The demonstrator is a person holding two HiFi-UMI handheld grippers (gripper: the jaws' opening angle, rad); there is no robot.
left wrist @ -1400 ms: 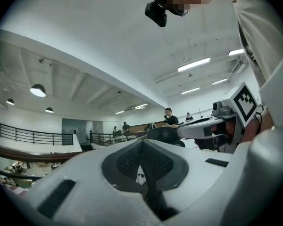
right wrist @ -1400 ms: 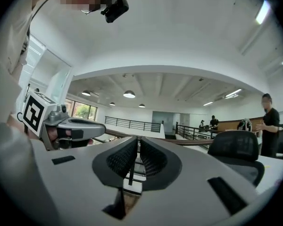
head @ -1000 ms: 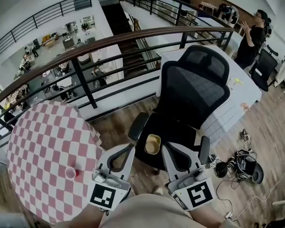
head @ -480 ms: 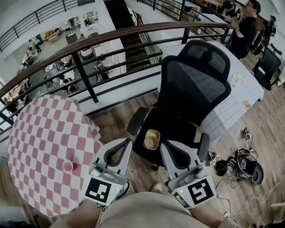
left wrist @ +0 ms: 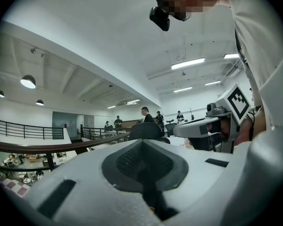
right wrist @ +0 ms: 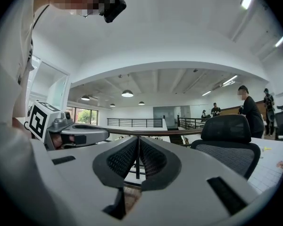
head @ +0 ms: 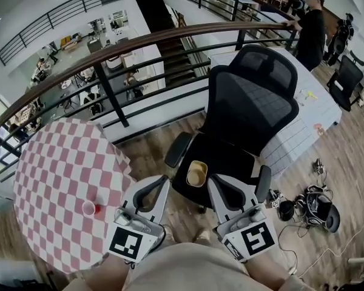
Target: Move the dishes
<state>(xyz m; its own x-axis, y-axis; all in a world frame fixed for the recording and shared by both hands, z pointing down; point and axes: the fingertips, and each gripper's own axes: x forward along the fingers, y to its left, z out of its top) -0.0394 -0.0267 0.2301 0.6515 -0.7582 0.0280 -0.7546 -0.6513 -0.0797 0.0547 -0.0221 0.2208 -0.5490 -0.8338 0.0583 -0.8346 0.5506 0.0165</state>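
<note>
Both grippers are held level, side by side, pointing at a black mesh office chair point(head: 249, 108); the task's thing, a tan round bowl point(head: 196, 173), sits on the front of the chair's seat, ahead of the two tips and in the gap between them. The left gripper point(head: 165, 183) has its jaws pressed together with nothing in them; the right gripper point(head: 213, 182) has its jaws closed to a thin slit, through which only the far railing shows, so it holds nothing either. The bowl lies just left of the right gripper's line and further right of the left gripper's, so the right hand looks the nearer; being round, the bowl offers no long axis, only its rim. A grasp would probably call for opening the jaws first. Well off to the left stands a round tabletop in red-and-white check point(head: 54, 180) carrying a small white cup point(head: 89, 208), possibly the destination.
</note>
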